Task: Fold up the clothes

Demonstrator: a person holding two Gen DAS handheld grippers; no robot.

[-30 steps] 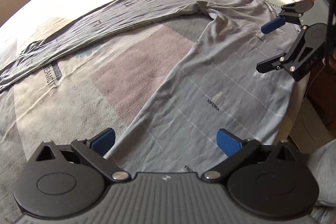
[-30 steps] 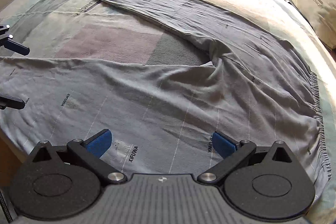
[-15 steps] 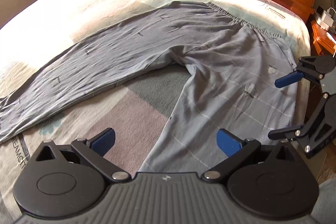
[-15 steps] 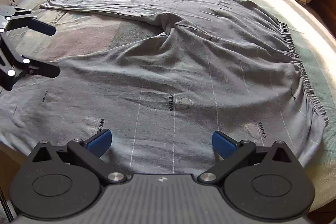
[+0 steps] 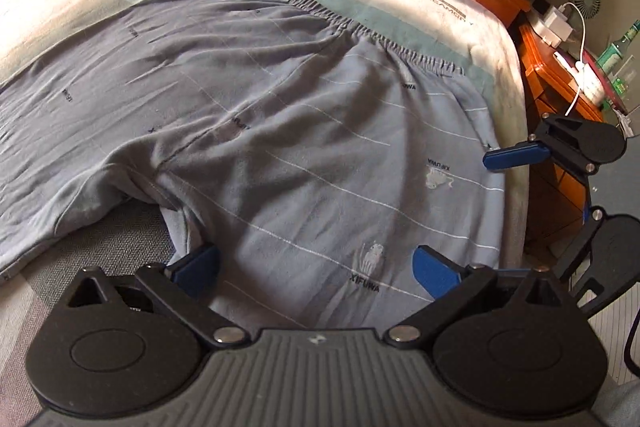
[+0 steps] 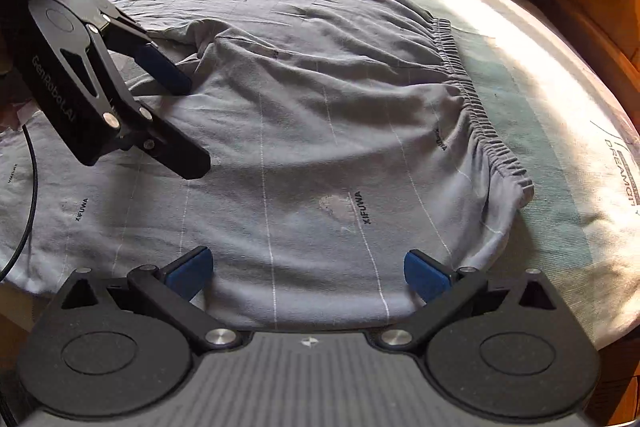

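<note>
Both my grippers were spread wide, holding nothing: left gripper (image 5: 316,265) by the crotch of the one pair of trousers (image 5: 304,147) spread on the bed (image 5: 448,7), right gripper (image 6: 306,269) at their hip edge.

Both handheld tools share one build. The left gripper (image 5: 316,265) has a grey ribbed housing at its centre with a small white emblem near the front edge, flanked by two round black discs, each moulded with a raised circle. Matte black linkage arms run forward from silver pivot screws beside the emblem and end in blue pads (image 5: 434,273). Triangular cut-outs sit in the black brackets outboard of the arms. The right gripper (image 6: 306,269) looks the same: ribbed grey body, white emblem, twin discs, silver screws, blue pads (image 6: 424,275). On the left gripper's black side plate white lettering reads "GenRoboLAI", and a thin black cable (image 6: 28,187) trails beside that plate.
</note>
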